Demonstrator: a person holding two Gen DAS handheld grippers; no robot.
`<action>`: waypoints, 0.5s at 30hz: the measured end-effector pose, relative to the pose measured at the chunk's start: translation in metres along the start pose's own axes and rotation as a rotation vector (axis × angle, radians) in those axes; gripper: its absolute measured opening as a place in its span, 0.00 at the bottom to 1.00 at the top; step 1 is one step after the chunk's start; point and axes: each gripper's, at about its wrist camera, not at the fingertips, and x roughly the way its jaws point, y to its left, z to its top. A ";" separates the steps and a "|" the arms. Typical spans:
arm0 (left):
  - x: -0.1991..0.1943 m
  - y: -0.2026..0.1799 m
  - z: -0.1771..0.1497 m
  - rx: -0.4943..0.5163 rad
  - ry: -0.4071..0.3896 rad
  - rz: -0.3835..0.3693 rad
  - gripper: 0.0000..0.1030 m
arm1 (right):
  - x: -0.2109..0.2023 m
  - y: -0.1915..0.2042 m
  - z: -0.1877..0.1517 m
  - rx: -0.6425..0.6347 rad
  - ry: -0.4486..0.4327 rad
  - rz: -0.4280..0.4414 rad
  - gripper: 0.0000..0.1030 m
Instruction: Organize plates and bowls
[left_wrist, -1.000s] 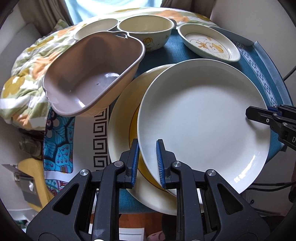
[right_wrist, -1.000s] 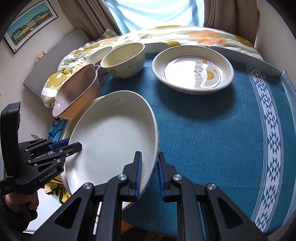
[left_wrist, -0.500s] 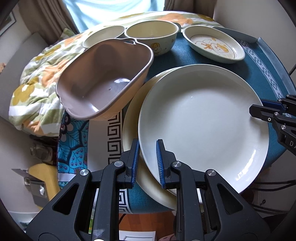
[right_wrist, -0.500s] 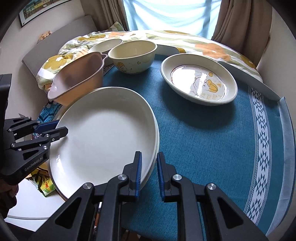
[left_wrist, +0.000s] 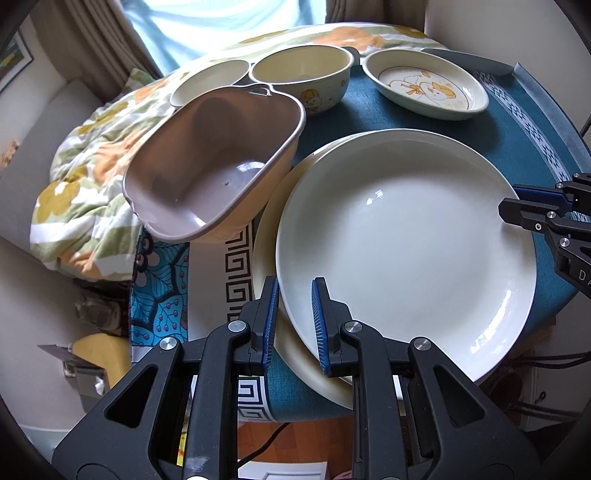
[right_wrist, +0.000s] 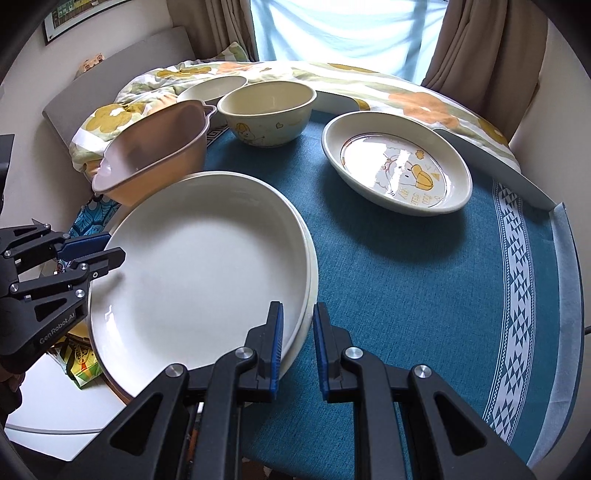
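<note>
A large white plate (left_wrist: 402, 236) lies on top of a cream plate (left_wrist: 269, 236) on the blue tablecloth. My left gripper (left_wrist: 293, 317) straddles the white plate's near-left rim, jaws a little apart around it. My right gripper (right_wrist: 297, 339) straddles the opposite rim of the white plate (right_wrist: 199, 273) the same way. A pinkish-brown tub bowl (left_wrist: 214, 166) leans tilted beside the plates. A cream cartoon bowl (left_wrist: 303, 74), a shallow cream bowl (left_wrist: 210, 79) and an oval cartoon dish (left_wrist: 424, 88) stand behind.
The blue tablecloth (right_wrist: 424, 280) has a white patterned band at the right. A flowered quilt (left_wrist: 85, 184) lies off the table's left and far edge. A patterned cloth (left_wrist: 159, 273) hangs at the left edge. The window and curtains are behind.
Both grippers lowered the white plate from a tilted hold until it lies flat on the cream plate. The jaws look slightly wider around the rim.
</note>
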 end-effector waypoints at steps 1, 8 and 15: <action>0.000 0.000 0.000 0.000 0.000 0.000 0.16 | 0.000 0.000 0.000 0.000 0.000 0.001 0.15; -0.002 0.000 -0.001 0.008 -0.003 0.021 0.16 | 0.000 0.000 -0.001 0.003 -0.001 0.000 0.15; -0.003 0.001 -0.001 0.005 -0.001 0.011 0.16 | -0.001 0.000 -0.001 0.012 -0.001 0.001 0.15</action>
